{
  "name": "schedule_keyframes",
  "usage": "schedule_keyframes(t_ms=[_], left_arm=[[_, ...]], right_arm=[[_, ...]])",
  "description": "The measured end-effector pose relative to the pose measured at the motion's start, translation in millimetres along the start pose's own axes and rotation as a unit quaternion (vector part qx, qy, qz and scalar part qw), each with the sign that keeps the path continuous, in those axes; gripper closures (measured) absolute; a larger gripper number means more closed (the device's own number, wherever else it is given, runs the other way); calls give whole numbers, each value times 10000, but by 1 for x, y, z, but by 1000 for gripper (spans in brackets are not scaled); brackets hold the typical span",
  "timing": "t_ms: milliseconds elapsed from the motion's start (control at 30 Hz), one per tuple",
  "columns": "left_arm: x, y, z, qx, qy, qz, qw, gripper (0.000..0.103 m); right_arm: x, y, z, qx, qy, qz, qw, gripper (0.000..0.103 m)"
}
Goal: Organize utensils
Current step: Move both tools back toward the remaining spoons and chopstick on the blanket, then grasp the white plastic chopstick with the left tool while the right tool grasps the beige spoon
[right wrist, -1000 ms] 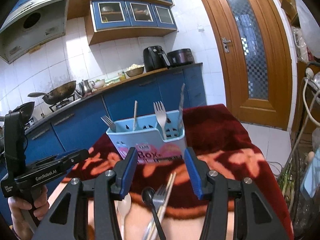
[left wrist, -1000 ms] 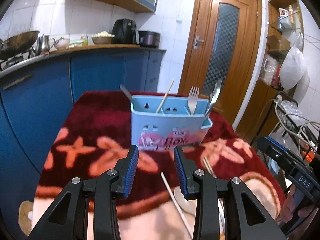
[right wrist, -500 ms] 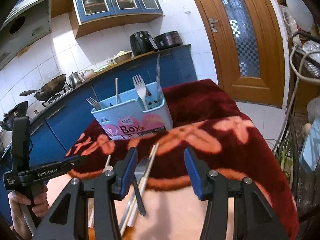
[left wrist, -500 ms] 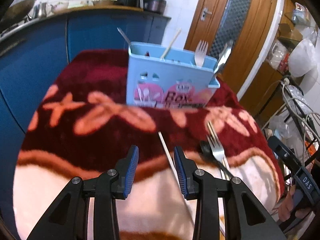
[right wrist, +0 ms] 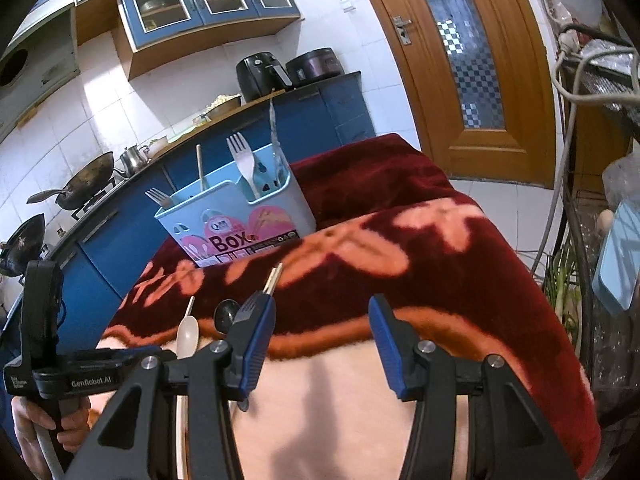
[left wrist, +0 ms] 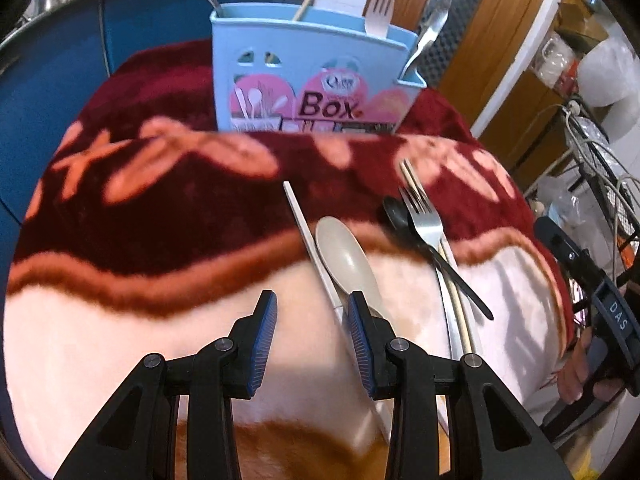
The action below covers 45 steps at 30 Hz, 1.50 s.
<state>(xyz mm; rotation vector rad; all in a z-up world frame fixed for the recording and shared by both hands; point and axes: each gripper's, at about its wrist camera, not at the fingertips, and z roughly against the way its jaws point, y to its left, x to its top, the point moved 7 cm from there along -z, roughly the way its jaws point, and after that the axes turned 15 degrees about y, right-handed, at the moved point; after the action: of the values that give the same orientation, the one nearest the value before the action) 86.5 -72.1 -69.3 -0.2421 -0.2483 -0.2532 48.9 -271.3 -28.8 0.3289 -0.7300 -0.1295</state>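
A light blue utensil box [left wrist: 308, 80] stands at the far side of the blanket-covered table and holds forks, a chopstick and a spoon; it also shows in the right wrist view [right wrist: 240, 220]. On the blanket lie a white chopstick [left wrist: 310, 240], a beige spoon [left wrist: 348, 260], a black spoon [left wrist: 424, 248], a metal fork [left wrist: 428, 224] and wooden chopsticks [left wrist: 414, 180]. My left gripper [left wrist: 312, 312] is open and empty, just in front of the beige spoon's handle. My right gripper [right wrist: 322, 320] is open and empty, to the right of the loose utensils [right wrist: 224, 316].
The table is covered by a red and pink flowered blanket [left wrist: 160, 208]. Blue kitchen cabinets [right wrist: 120, 232] with woks and a kettle run along the left. A wooden door [right wrist: 460, 72] is behind. Cables and bags crowd the right side [left wrist: 600, 152].
Both grippers have pulled back and tilted down toward the near part of the table. The left gripper now sits just before the beige spoon. Both stay open.
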Motion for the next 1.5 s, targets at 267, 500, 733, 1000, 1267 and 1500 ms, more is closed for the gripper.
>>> schedule_keyframes(t_ms=[267,500,733,1000,1267,1500], left_arm=[[11,-3,-7,183,148,-137,9996,66],[27,0,-13,105,517,-258,9983,73],[31,7,-12,-187,747,-186,9969,92],[16,28,0,-853,364,225,9954,99],[6,54,31,-794,-195,339,9961,99],[2,65,52,-696,-696,366,9945,99]], right_arm=[[-3,-2,0,31,20,7,10000,51],[-4,-1,-1,32,40,-2,10000,51],[-7,2,-2,-6,154,73,9999,51],[-8,21,-5,-140,488,407,9979,51],[-10,58,-17,-155,1196,903,9886,51],[-18,94,-34,17,1882,1219,9745,51]])
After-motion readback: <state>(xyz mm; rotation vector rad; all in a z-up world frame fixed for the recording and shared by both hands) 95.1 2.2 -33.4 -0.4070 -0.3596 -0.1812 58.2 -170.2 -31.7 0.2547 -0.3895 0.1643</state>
